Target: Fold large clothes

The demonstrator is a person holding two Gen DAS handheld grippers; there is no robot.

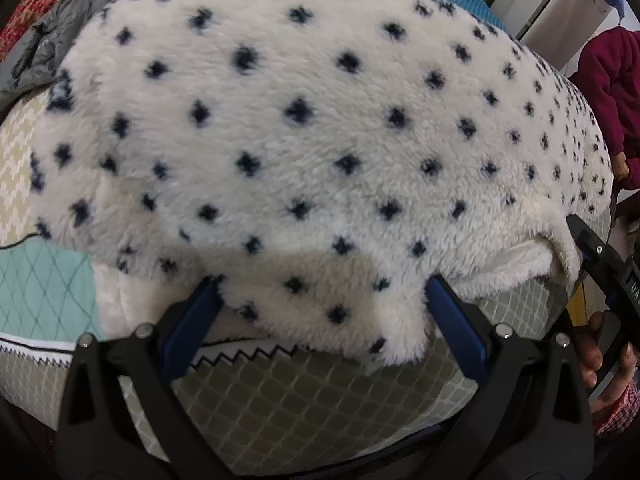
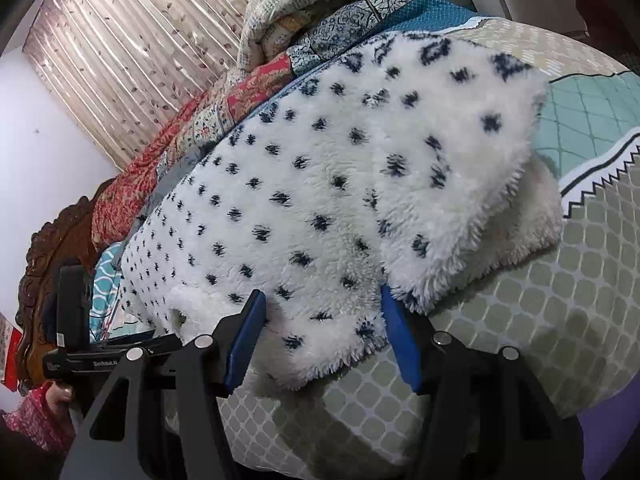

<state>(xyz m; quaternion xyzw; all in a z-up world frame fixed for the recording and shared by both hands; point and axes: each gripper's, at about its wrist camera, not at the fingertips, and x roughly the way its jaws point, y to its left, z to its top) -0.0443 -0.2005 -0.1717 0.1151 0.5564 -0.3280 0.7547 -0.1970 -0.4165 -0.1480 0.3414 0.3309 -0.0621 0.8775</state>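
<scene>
Two grippers, both spread wide: my left gripper (image 1: 320, 312) and right gripper (image 2: 322, 330) each straddle the near edge of the spotted fleece (image 1: 304, 128), which lies doubled on the bed (image 1: 320, 408). I reckon more folds remain.

White fleece garment (image 1: 304, 140), thick and shaggy, dotted all over with small dark navy cross-shaped marks. Spread flat across the bed (image 1: 320, 400), covering most of its width, pile side up. Near edge irregular, with a rounded flap hanging towards the near side of the bed. At the near right, a corner turned up, showing plain white fleece underside. Seen from the right wrist view (image 2: 320, 200): a second layer doubled over at the right end, its fringe-like edge lying on top of the lower layer, which sticks out beneath. Far end stretching away to the left.
</scene>
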